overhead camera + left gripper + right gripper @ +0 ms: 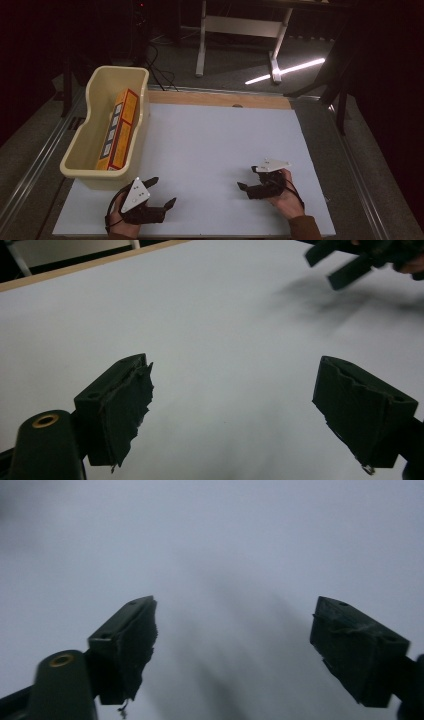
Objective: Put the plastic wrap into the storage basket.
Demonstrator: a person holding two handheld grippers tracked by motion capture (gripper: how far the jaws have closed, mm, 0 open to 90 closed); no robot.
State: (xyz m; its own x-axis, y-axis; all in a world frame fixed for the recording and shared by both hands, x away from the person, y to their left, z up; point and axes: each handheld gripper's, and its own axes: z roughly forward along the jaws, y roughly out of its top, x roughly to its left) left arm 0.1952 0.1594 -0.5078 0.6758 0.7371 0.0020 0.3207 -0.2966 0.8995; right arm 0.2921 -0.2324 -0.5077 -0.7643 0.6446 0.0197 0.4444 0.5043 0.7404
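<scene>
Both the left gripper [162, 192] and right gripper [248, 179] had jaws spread, empty, over the near table [220, 135]; an orange box [119, 130] lay in the far-left tub [95, 90].

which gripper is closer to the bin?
The left gripper, at the table's near-left corner just below the cream bin holding the orange box. The right gripper sits across the table, well away. Both are open.

Right gripper [232, 630] is holding its jaws wide apart, nothing lying between them; pale table surface [225, 540] is spreading beyond, blurred.
</scene>
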